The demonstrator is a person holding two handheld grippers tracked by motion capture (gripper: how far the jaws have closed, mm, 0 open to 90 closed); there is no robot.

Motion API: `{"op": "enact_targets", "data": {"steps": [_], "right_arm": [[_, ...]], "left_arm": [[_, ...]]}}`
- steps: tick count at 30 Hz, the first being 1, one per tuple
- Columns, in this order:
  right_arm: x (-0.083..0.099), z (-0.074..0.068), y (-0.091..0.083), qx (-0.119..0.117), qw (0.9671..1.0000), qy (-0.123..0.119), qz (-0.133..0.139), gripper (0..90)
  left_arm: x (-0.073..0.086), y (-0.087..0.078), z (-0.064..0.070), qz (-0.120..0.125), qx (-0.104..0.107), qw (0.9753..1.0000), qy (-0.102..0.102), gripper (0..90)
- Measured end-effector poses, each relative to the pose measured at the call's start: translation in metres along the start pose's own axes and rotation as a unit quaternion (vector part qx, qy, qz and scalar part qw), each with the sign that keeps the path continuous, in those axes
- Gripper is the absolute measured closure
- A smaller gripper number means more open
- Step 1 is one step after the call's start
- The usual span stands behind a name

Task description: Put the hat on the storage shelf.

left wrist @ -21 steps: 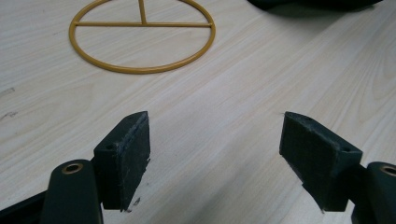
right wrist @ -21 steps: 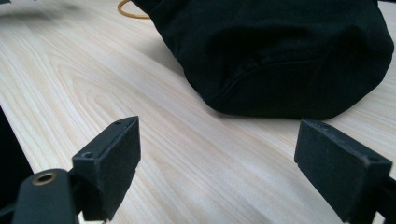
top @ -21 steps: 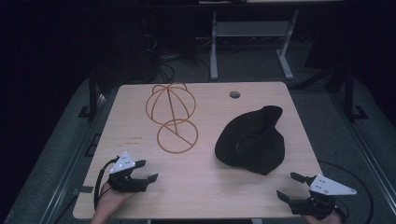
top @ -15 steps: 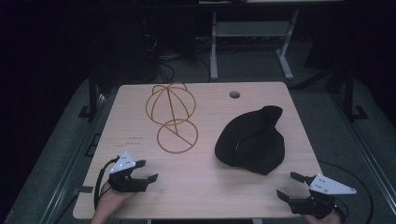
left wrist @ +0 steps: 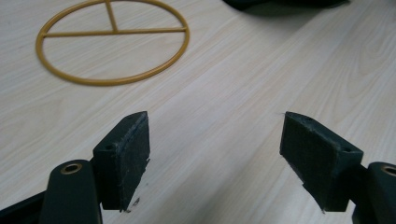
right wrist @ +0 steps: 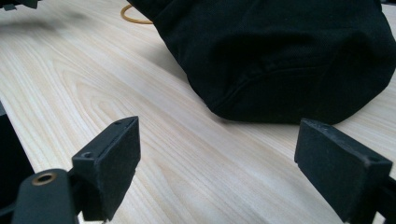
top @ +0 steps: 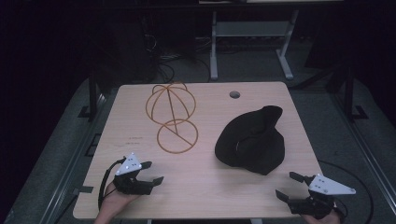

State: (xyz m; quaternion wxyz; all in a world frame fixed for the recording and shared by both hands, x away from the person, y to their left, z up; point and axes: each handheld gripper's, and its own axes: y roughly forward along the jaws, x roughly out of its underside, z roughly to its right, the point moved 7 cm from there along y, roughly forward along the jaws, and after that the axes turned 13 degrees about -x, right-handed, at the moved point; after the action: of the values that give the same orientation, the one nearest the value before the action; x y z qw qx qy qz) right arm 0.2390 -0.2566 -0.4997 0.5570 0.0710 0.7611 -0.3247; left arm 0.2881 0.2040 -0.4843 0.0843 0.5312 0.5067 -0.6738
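Holding both grippers low at the table's (top: 205, 196) near edge, you grip nothing. Your left gripper (top: 152, 173), jaws spread, faces the wire stand (top: 173, 122); your right gripper (top: 289, 185), likewise spread, faces the black hat (top: 252, 140).

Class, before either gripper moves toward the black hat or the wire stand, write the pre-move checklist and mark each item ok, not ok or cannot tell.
1. Left gripper open and holding nothing: ok.
2. Right gripper open and holding nothing: ok.
3. Black hat lies whole on the table, apart from both grippers: ok.
4. Gold wire hat stand stands upright on its ring base, apart from the hat: ok.
5. Bare tabletop between right gripper and hat: ok.
6. Where the hat's opening faces: cannot tell.
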Motion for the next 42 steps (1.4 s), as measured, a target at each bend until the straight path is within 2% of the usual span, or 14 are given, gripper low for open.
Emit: {"op": "enact_targets", "data": {"steps": [9, 14, 19, 28, 42], "right_arm": [[0.0, 0.001, -0.003, 0.002, 1.0, 0.0, 0.005, 13.8], [-0.001, 0.002, -0.003, 0.001, 1.0, 0.0, 0.007, 13.7], [-0.001, 0.001, -0.003, 0.001, 1.0, 0.001, 0.009, 13.7], [-0.001, 0.002, -0.004, -0.001, 0.9999, 0.002, 0.014, 13.7], [-0.001, 0.002, -0.004, -0.004, 0.9999, 0.001, 0.014, 13.8]], "left_arm": [[-0.009, 0.007, 0.017, 0.001, 0.019, 0.9996, 0.021, 23.5], [-0.018, 0.011, 0.027, 0.009, 0.04, 0.999, 0.015, 23.2], [-0.029, 0.016, 0.039, 0.009, 0.055, 0.9981, 0.028, 23.3], [-0.049, 0.027, 0.059, 0.017, 0.084, 0.9956, 0.037, 23.3], [-0.08, 0.043, 0.086, 0.023, 0.113, 0.9915, 0.061, 23.3]]}}
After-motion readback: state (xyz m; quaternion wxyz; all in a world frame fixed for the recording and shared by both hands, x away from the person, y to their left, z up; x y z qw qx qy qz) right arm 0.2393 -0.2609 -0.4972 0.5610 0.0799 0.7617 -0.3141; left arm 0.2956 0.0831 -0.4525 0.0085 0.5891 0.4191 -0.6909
